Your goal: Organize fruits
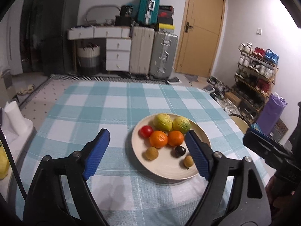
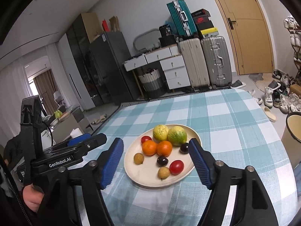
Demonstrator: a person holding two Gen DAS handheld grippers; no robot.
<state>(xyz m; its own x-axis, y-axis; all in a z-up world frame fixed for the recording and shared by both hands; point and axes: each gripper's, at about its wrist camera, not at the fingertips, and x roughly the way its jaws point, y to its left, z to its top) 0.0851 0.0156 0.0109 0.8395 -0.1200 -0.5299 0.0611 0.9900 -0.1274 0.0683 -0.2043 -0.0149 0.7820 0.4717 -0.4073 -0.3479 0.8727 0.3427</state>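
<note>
Hovering over the checked worktop (image 2: 235,116), your left gripper (image 1: 148,154) and right gripper (image 2: 156,162) both stand wide open with nothing between the jaws. All the fruit sits on the cream plate (image 2: 150,180) in the middle of the cloth: two yellow-green citrus (image 2: 176,135) at the far side, two oranges (image 2: 164,148) touching each other, two red tomatoes (image 2: 176,166), two dark plums (image 2: 162,160) and two small tan fruits (image 2: 163,172). From here the trouble I'd expect is crowding. The fruit is round and packed close, so a jaw coming in low could nudge a neighbour and send it rolling over the shallow rim. In the left wrist view the inner jaw already overlaps the plate's edge, and the two grippers are near each other, so reaching together risks a clash.
</note>
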